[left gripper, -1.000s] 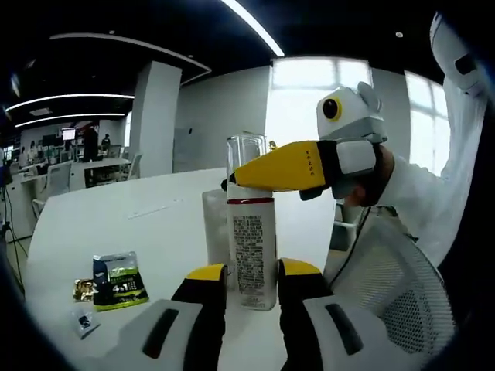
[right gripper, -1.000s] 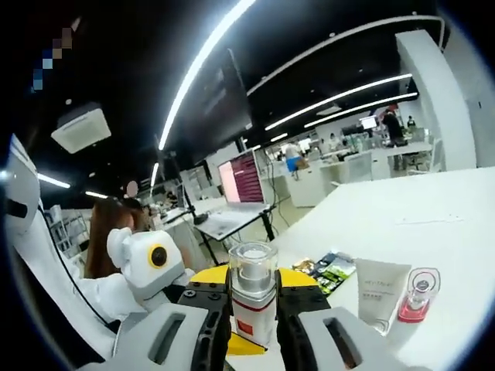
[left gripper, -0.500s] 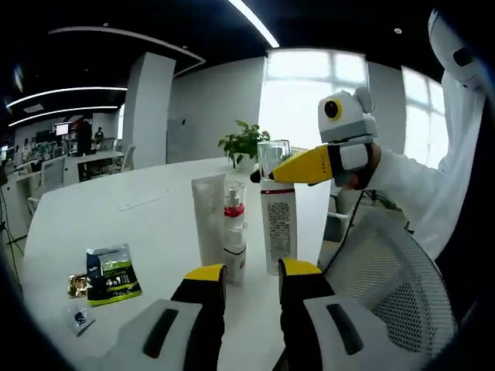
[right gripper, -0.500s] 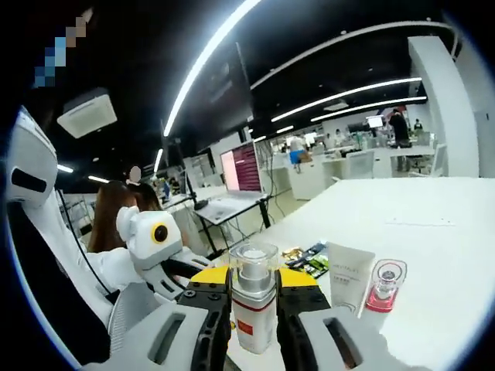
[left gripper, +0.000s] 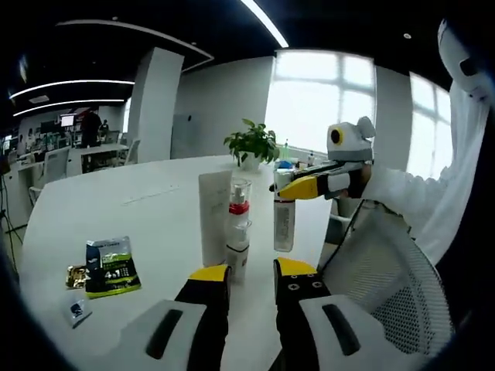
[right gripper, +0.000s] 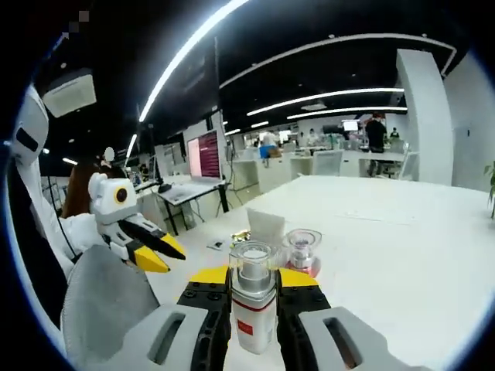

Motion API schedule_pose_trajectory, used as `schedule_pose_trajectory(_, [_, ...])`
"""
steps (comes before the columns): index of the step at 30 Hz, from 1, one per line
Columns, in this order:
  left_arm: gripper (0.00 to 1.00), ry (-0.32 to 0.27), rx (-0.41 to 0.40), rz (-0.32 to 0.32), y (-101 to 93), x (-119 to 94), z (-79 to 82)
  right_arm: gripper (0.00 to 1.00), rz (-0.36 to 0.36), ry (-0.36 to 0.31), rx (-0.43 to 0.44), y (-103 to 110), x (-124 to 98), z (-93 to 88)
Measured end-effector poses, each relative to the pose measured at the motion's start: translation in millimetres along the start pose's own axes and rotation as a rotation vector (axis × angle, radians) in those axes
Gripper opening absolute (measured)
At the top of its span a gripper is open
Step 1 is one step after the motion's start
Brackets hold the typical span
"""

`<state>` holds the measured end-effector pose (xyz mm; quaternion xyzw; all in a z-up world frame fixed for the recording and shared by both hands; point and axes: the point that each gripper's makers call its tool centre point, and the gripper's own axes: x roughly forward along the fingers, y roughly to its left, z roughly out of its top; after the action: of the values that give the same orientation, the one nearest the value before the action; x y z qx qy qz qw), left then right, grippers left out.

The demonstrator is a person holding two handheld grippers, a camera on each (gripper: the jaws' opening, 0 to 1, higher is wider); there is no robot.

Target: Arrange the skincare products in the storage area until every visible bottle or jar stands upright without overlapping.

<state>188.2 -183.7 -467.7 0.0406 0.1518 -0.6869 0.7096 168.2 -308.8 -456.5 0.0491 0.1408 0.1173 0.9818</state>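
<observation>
The right gripper [right gripper: 254,297] is clamped on an upright spray bottle [right gripper: 253,309] not yet let go, the left gripper [left gripper: 251,278] waits parted and empty, while the tube [left gripper: 213,218] and small pump bottle [left gripper: 237,230] already stand upright on the table [left gripper: 100,212].

Open-plan office, pretty dim overall with a dark ceiling and long LED strip lights [right gripper: 186,50] curving across it. Big bright windows [left gripper: 321,97] sit behind a potted plant [left gripper: 251,144], next to a fat white column [left gripper: 152,104]. The white bench [left gripper: 108,216] is huge, and a mesh office chair [left gripper: 379,282] sits beside it. Further back there are desks with a lit monitor [right gripper: 203,154].
</observation>
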Motion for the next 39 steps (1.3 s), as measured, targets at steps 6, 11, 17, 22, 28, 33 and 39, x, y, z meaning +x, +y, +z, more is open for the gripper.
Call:
schedule_pose_trajectory(6, [0.16, 0.013, 0.000, 0.005, 0.2, 0.4, -2.6, 0.14, -0.006, -0.017, -0.041, -20.7, 8.0, -23.0])
schedule_pose_trajectory(11, [0.15, 0.017, -0.006, 0.018, 4.5, 0.2, -3.9, 0.14, -0.006, -0.026, -0.050, -28.7, 15.5, -38.8])
schedule_pose_trajectory(17, [0.15, 0.024, -0.007, 0.022, 5.5, 0.3, -5.1, 0.14, -0.017, -0.067, -0.092, -26.6, 21.9, -45.4])
schedule_pose_trajectory(22, [0.14, 0.023, -0.012, 0.028, 7.5, 0.3, -5.6, 0.14, -0.022, -0.087, -0.095, -24.2, 23.6, -50.2])
schedule_pose_trajectory(28, [0.14, 0.028, -0.010, 0.024, 7.8, 0.7, -6.6, 0.15, -0.044, -0.109, -0.090, -27.8, 23.1, -52.1])
schedule_pose_trajectory(33, [0.14, 0.028, -0.010, 0.022, 7.8, 0.4, -6.4, 0.15, -0.048, -0.118, -0.075, -28.8, 23.5, -51.8])
schedule_pose_trajectory(39, [0.14, 0.032, -0.008, 0.020, 6.9, 0.4, -6.8, 0.16, -0.046, -0.118, -0.064, -29.6, 23.2, -51.6])
